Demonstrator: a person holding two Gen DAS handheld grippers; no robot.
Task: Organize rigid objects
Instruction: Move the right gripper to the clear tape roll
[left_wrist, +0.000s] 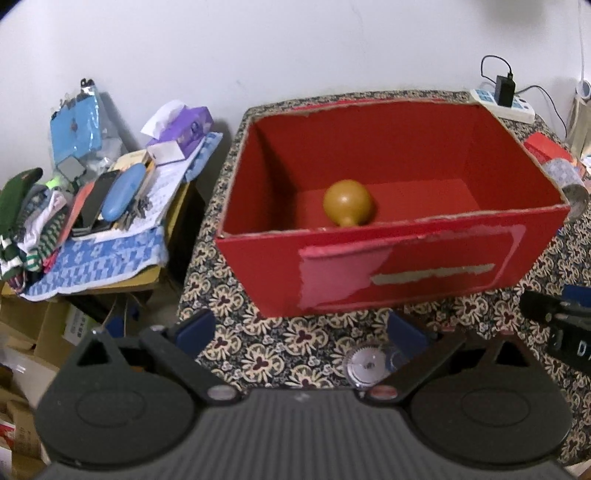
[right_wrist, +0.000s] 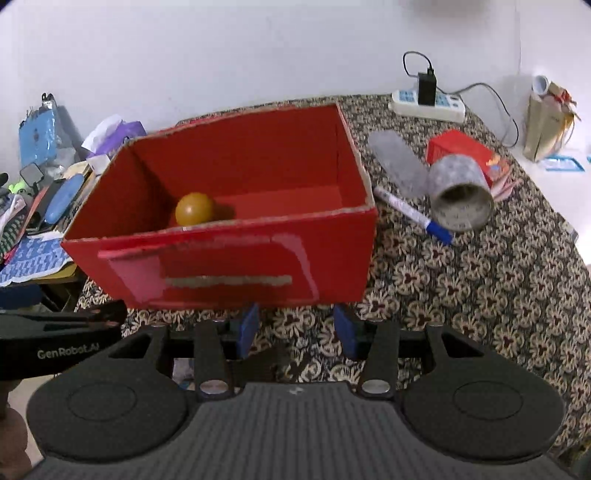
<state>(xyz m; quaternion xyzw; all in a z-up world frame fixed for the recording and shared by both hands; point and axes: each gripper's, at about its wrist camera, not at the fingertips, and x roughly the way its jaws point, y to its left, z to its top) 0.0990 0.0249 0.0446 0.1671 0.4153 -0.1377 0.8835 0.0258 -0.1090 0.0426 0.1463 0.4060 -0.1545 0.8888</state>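
Red box (right_wrist: 229, 273) stands open-topped on the patterned worktop (right_wrist: 480, 295), with one brown gourd (left_wrist: 347, 202) lying on its floor toward the left wall; a marker (right_wrist: 413, 216), a grey tube (right_wrist: 460, 194), a clear case (right_wrist: 400, 164) and a small red carton (right_wrist: 461, 151) lie on the worktop just right of the box. Left gripper (left_wrist: 301, 328) hovers before the box's front wall, jaws wide apart and empty, a small toothed disc (left_wrist: 364, 367) on the cloth near its right finger. Right gripper (right_wrist: 297, 330) sits likewise before the box, jaws partly apart, holding nothing.
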